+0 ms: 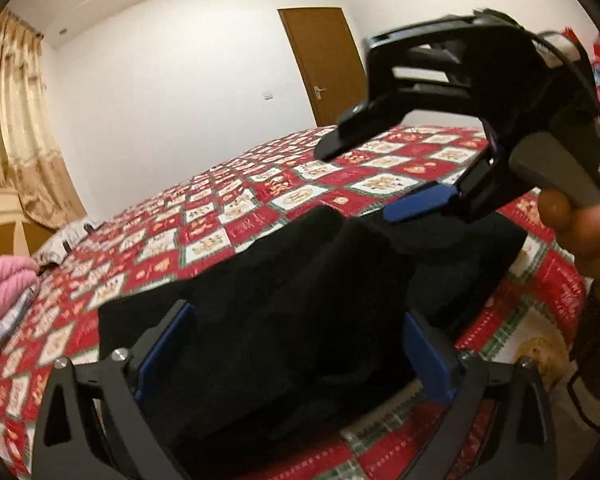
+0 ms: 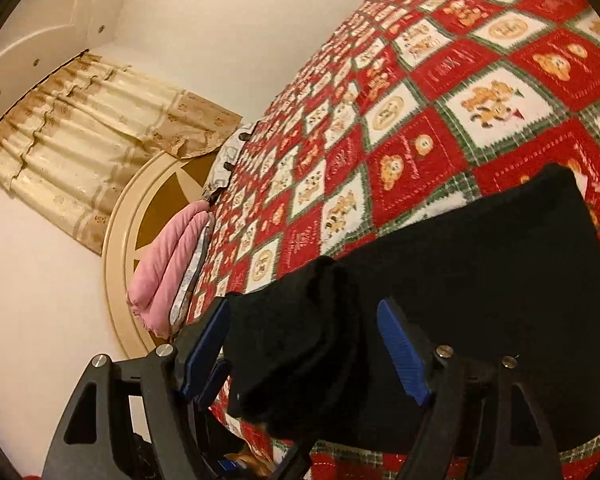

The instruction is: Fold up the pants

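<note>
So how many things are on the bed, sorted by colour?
Black: 1, the pants
Pink: 1, the quilt at the bed's edge
Red, white and green: 1, the bedspread
Total: 3

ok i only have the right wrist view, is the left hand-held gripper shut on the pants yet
Observer: No, the left hand-held gripper is open, with a raised fold of the black pants between its fingers.
Operator: and my right one from there
Observer: The right hand-held gripper is open too, just above the pants.
Operator: anything behind the bed
Observer: A closed brown door.
</note>
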`<state>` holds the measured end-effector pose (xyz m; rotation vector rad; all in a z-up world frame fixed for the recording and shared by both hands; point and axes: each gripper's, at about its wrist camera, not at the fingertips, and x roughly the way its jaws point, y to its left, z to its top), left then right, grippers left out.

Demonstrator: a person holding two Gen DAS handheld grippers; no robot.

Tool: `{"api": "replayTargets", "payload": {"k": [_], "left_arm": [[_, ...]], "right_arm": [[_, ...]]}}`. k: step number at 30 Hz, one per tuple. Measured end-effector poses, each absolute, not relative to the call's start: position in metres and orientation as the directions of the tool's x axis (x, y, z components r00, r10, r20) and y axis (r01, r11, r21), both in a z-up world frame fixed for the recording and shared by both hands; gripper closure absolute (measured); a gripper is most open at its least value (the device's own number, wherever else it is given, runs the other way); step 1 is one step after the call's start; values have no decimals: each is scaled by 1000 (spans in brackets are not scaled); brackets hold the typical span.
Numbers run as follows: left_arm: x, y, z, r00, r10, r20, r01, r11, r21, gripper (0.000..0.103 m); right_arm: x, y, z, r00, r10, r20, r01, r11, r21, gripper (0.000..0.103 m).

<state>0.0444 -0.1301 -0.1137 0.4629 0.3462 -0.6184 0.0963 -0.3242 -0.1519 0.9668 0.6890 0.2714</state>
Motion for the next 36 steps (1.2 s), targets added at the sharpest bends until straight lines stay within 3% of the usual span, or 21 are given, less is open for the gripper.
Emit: {"api": "replayTargets", "payload": {"k": [7,9,11,14,17,19,23,24,26,29,36], "left_arm": [[36,-161,-133,787,-435,-438,610,655,446,7],[35,-162,-132,763,-462,-452,639,642,424,24],[38,-163,-134,733,-483,-479,672,626,397,53],[43,-158,-133,724,-494,-480,676,644,357,64],[54,-144,-126,690,-534,-489,693,683,232,76],[59,-135,-121,676,-556,-484,694,701,164,77],[56,-137,-121,675,-561,-480,695,702,155,79],[53,-137,-120,675,-564,-476,695,703,152,79],[50,-134,-117,680,-568,-464,691,708,146,80],[47,-133,-115,684,-564,-463,688,710,151,80],[38,-142,-88,703,-581,-410,686,705,178,80]], "right_arm": [[86,-332,-163,760,503,-412,97,539,837,26],[84,-336,-162,764,501,-406,93,538,838,26],[86,-337,-162,763,505,-404,88,538,839,26],[93,-333,-162,747,533,-397,55,545,836,26],[102,-325,-167,724,553,-412,37,566,823,26],[108,-319,-171,715,565,-412,31,563,826,26],[113,-303,-167,706,577,-410,-23,597,802,27],[114,-298,-166,698,586,-411,-40,605,795,31],[118,-287,-167,677,592,-438,-54,633,772,54],[123,-288,-173,669,612,-423,-50,605,795,75],[110,-309,-142,703,617,-355,-121,595,795,80]]}}
